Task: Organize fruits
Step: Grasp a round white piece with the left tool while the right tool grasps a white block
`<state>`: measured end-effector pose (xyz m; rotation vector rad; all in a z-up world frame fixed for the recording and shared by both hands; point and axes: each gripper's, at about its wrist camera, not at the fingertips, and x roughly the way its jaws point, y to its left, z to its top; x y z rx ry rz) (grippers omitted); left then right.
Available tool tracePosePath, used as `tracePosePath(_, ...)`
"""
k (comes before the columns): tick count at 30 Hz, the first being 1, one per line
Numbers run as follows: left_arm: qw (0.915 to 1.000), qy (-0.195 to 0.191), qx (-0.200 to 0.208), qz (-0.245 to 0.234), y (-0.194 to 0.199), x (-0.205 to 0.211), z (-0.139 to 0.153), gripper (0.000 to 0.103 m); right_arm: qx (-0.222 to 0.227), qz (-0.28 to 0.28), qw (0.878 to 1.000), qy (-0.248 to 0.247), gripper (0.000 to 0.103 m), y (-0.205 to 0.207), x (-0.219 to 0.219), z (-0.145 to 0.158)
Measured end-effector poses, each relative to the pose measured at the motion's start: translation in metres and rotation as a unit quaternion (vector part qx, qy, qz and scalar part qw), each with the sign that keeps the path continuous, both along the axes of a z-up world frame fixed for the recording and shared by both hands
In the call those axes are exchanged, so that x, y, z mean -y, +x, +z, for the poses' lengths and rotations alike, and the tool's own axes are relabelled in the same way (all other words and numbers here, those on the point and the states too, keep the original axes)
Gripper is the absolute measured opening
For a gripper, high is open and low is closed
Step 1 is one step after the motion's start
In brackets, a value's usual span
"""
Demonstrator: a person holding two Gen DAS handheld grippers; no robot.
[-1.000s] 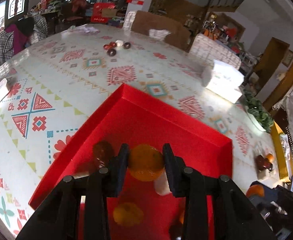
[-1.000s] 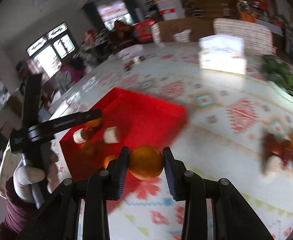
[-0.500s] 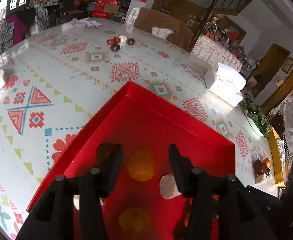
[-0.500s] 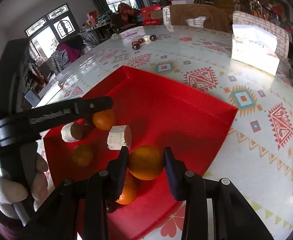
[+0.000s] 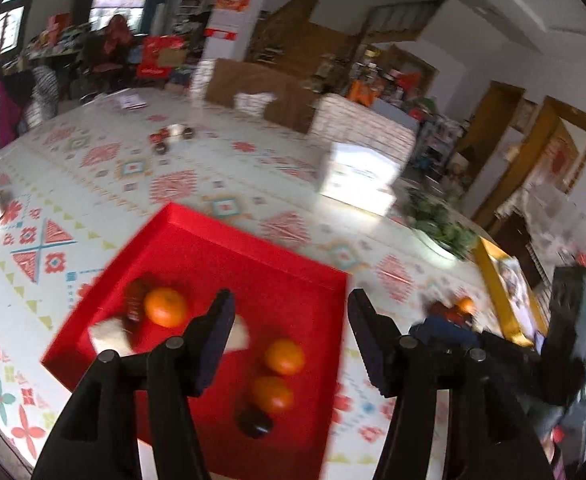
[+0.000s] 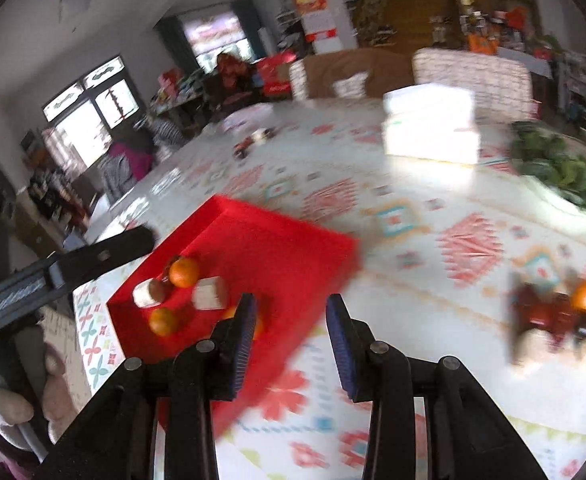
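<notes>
Both grippers hang empty over the red tray and its fruit.

Taking the red tray as landmark and going left to right in the left wrist view: at its left end lie a pale cut chunk, a dark red fruit and an orange touching it. The left gripper sits above the tray's middle, its jaws spread after just opening, nothing between them. Behind its left finger lies a second pale chunk. Toward the tray's right side two oranges lie touching, with a dark round fruit against the nearer one. Off the tray to the right a small fruit pile waits on the patterned tablecloth. In the right wrist view the right gripper hangs over the tray's near right corner, jaws parted and empty.
</notes>
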<state>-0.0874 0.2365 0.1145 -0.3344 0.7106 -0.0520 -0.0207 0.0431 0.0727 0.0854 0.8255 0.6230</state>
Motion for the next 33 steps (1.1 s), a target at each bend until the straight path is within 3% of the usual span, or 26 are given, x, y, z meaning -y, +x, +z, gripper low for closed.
tracePosePath(5,0.9989,0.009,0.013,-0.044,-0.010,0.043,0.008,0.059,0.013,-0.065,0.998,0.006,0.040,-0.005,0.083,0.013)
tracePosePath(8,0.9977,0.006,0.015,-0.066,-0.009,0.065,0.008,0.065,0.016,-0.118,0.993,0.009,0.040,-0.006,0.142,0.017)
tracePosePath(14,0.9956,-0.003,-0.009,-0.094,0.010,0.103,-0.009,0.065,-0.007,-0.206,0.978,0.024,0.040,-0.005,0.235,0.005)
tracePosePath(21,0.9919,-0.012,-0.046,-0.118,0.031,0.139,-0.035,0.065,-0.046,-0.200,0.979,0.004,0.040,0.021,0.238,-0.029)
tracePosePath(33,0.9883,-0.002,-0.086,-0.126,0.065,0.172,-0.069,0.065,-0.036,-0.158,0.983,-0.082,0.039,0.044,0.203,-0.065)
